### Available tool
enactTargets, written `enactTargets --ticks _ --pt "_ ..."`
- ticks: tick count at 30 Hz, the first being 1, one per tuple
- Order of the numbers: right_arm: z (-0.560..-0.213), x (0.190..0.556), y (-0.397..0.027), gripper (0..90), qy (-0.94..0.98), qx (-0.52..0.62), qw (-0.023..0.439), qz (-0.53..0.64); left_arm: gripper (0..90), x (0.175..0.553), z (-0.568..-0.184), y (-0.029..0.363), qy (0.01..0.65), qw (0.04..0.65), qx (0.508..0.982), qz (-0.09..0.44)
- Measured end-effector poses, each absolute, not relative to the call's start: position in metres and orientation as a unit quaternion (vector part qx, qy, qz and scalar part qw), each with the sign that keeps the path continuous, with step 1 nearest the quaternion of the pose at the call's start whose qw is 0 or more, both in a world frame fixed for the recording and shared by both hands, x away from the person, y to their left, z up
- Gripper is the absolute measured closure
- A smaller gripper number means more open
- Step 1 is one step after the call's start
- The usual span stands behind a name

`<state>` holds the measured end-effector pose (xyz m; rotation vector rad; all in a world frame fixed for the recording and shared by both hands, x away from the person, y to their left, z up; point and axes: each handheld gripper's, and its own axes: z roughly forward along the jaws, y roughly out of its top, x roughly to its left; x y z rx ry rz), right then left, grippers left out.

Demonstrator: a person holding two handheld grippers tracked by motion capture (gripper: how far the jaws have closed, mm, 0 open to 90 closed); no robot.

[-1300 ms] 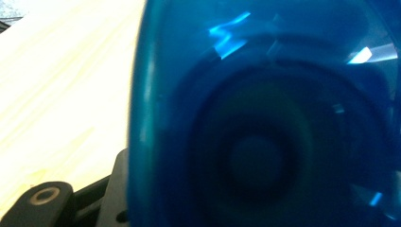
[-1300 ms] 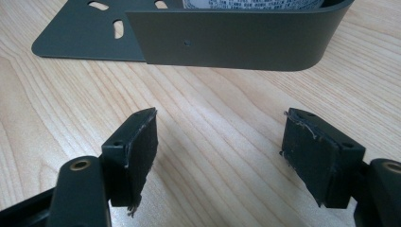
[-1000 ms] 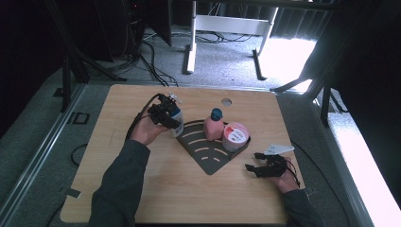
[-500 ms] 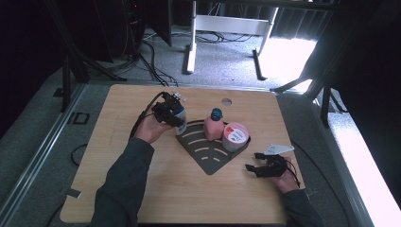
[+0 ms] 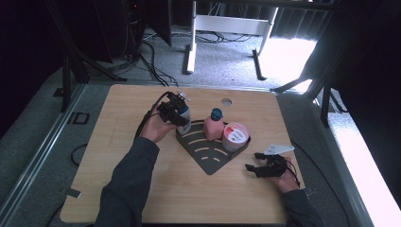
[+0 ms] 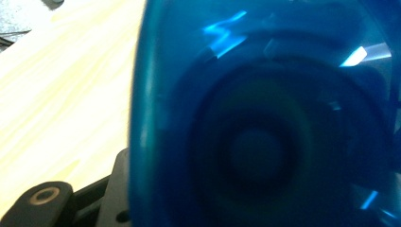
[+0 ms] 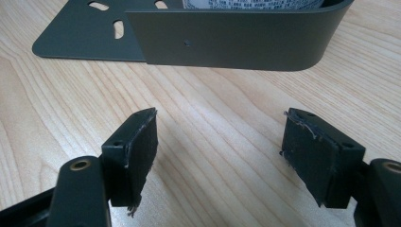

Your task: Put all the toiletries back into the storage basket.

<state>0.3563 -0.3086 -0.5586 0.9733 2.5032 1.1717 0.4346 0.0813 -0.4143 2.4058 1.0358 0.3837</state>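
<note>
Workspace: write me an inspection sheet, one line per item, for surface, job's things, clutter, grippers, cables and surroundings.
Surface: light wooden table with a round hole near its far edge.
Job's things: blue bottle at the dark slotted rack, in the left gripper; pink bottle and round red-and-white tub stand in the rack.
Clutter: nothing seen.
Grippers: left gripper shut on the blue bottle; right gripper open, low over bare wood, facing the rack's wall.
Cables: a black cable loops from the left gripper; more cables lie on the floor beyond the table.
Surroundings: grey carpet, white frame, dark stands.
</note>
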Motion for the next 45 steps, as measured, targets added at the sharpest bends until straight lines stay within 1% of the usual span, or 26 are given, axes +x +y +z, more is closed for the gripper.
enactTargets --ticks 25,45 --pt "-0.559 0.356 -0.309 27.0 0.849 0.331 0.104 0.399 55.2 0.444 -0.424 0.064 0.377 0.253 0.882 0.125" --pt "-0.559 0.356 -0.309 27.0 0.849 0.331 0.105 0.398 55.1 0.451 -0.434 0.05 0.379 0.248 0.882 0.132"
